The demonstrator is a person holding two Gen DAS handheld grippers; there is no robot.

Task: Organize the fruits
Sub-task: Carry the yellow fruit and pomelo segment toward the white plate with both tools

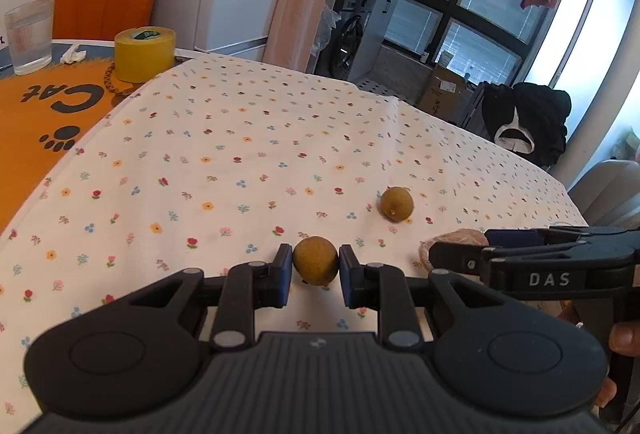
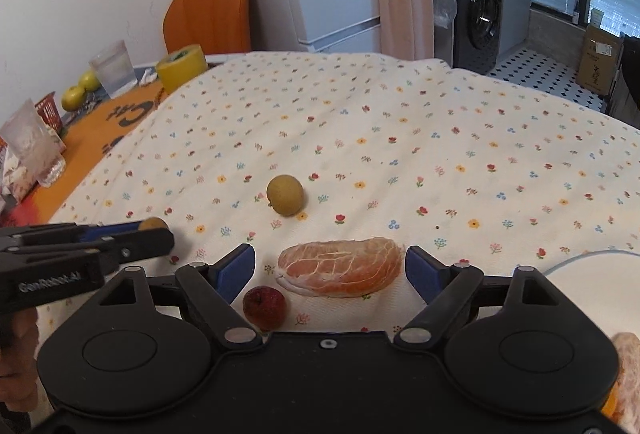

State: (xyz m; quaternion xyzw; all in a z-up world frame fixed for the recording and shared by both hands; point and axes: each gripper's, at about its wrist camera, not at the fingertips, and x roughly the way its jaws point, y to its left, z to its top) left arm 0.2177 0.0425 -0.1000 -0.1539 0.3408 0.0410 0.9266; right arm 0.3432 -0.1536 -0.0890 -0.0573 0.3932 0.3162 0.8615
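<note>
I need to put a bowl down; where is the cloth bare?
Bare: the floral tablecloth beyond the loose longan, towards the far edge. Crowded: around the pomelo segment, red fruit and both grippers; also the orange mat.

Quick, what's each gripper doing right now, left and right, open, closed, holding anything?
Left gripper: closed on a small brown fruit.
Right gripper: open, holding nothing, its fingers either side of a peeled citrus segment.

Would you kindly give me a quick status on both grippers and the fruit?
Left gripper shut on a longan. Right gripper open around the peeled citrus segment. Second longan loose on the cloth. Nothing in the way.
</note>
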